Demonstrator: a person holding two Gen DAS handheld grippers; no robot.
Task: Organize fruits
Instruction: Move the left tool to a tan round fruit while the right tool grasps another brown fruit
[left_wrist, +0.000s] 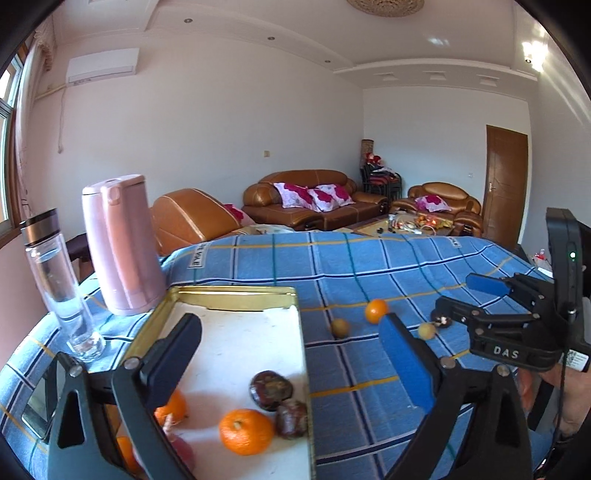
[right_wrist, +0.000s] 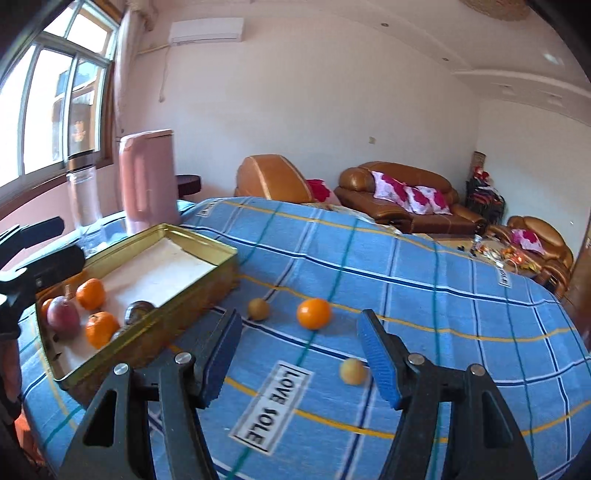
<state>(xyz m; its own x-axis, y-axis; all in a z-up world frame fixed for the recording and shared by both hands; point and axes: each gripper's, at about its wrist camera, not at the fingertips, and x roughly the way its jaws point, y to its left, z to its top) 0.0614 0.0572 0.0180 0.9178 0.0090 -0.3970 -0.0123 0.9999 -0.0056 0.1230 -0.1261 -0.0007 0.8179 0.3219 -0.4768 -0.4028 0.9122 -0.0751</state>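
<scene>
Partly done: several fruits are lying in the gold tin (right_wrist: 207, 282), while an orange (right_wrist: 314, 313) and two small tan fruits at its nine (right_wrist: 258, 309) and five o'clock (right_wrist: 353, 372) are waiting on the table (right_wrist: 461, 314), both the left tongs (left_wrist: 291, 354) and right tongs (right_wrist: 301, 354) gaping wide, gripping nothing.

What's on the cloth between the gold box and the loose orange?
One small tan fruit sits alone on the cloth between the gold box and loose orange; the right wrist view shows it best.

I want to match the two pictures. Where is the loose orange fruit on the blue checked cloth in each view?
Left wrist view: the loose orange fruit lies right of centre, beyond the gold metal tray.
Right wrist view: it lies at centre, right of the tray.
Shared landmark: the tall pink kettle.
</scene>
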